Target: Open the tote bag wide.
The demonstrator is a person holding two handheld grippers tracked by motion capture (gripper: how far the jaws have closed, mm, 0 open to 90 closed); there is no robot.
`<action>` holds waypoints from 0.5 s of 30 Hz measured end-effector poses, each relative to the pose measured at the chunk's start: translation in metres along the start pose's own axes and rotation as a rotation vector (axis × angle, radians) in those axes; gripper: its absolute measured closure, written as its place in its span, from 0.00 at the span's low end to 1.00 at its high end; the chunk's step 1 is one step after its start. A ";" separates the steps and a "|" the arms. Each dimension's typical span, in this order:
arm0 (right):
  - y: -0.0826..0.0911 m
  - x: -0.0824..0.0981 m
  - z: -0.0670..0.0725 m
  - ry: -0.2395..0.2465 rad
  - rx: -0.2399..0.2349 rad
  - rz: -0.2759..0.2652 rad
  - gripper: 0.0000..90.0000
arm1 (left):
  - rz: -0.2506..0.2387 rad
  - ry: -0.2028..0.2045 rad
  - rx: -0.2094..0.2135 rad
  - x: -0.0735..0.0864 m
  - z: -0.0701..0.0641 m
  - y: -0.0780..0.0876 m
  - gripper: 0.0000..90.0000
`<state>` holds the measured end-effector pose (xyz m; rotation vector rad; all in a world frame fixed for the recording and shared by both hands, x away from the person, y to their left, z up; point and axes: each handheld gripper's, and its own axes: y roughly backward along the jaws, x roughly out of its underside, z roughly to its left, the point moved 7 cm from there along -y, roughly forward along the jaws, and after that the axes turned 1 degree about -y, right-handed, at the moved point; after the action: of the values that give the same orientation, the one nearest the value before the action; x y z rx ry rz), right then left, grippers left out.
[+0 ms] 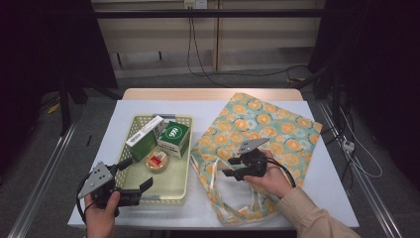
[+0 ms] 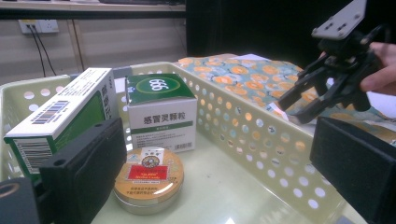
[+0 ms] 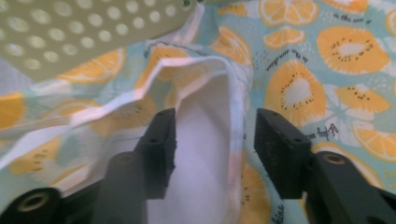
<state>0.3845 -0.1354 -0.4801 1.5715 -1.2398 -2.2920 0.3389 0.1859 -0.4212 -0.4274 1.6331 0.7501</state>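
Left gripper (image 1: 134, 174) sits at the near left of the table, jaws spread wide and empty, straddling the near right corner of the pale green perforated basket (image 1: 179, 184): one jaw inside, one outside the wall. Inside the basket: a long green-and-white carton (image 1: 144, 138) leaning at the back left, a white and green "666" medicine box (image 1: 174, 139) beside it, and a round orange-lidded tin (image 1: 157, 160) lying flat in front of both. Right of the basket, touching its side, lies the teal orange-slice print cloth bag (image 1: 277, 129), flat on the white table cover (image 1: 327, 183). Right gripper (image 1: 230, 166) hovers over the bag's near left mouth, jaws parted, nothing pinched; the bag's white-lined rim (image 3: 233, 93) stands between the jaws, not pressed.
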 end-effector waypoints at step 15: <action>0.014 -0.010 0.032 0.010 -0.054 -0.021 0.29 | 0.001 -0.005 0.001 0.000 0.000 0.000 0.04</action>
<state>0.3585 -0.1214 -0.4590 1.5832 -1.1547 -2.3066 0.3387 0.1857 -0.4208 -0.4236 1.6291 0.7509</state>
